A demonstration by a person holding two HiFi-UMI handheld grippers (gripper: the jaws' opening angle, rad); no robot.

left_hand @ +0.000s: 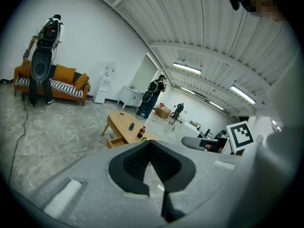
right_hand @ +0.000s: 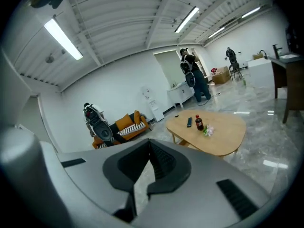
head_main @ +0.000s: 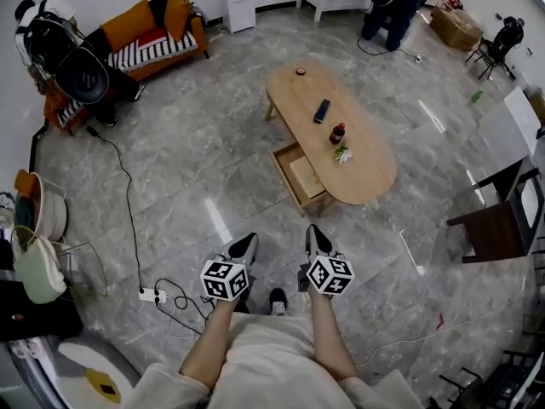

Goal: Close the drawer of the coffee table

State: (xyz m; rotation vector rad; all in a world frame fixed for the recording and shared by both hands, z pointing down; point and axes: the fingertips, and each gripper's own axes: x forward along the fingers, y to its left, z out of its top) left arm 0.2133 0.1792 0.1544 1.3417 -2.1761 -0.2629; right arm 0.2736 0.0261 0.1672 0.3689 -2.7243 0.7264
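The coffee table [head_main: 362, 173] stands in the middle of the grey tiled floor [head_main: 187, 169], and its 1 drawer [head_main: 300, 175] is pulled out of the long side nearer the person, its pale inside showing. Both claws hang low in the head view, in front of the person's legs and well apart from the table. The right gripper [head_main: 317, 231] points up at the drawer, with bare floor between its tips and the drawer front. The left gripper [head_main: 247, 239] sits just beside it, further left of the drawer. Each gripper view shows its 2 jaws clenched tip to tip with nothing between them. On the tabletop lie a black remote control [head_main: 322, 110], a cola bottle [head_main: 338, 133] standing upright, and a small green and white thing [head_main: 341, 152] just beside the bottle.
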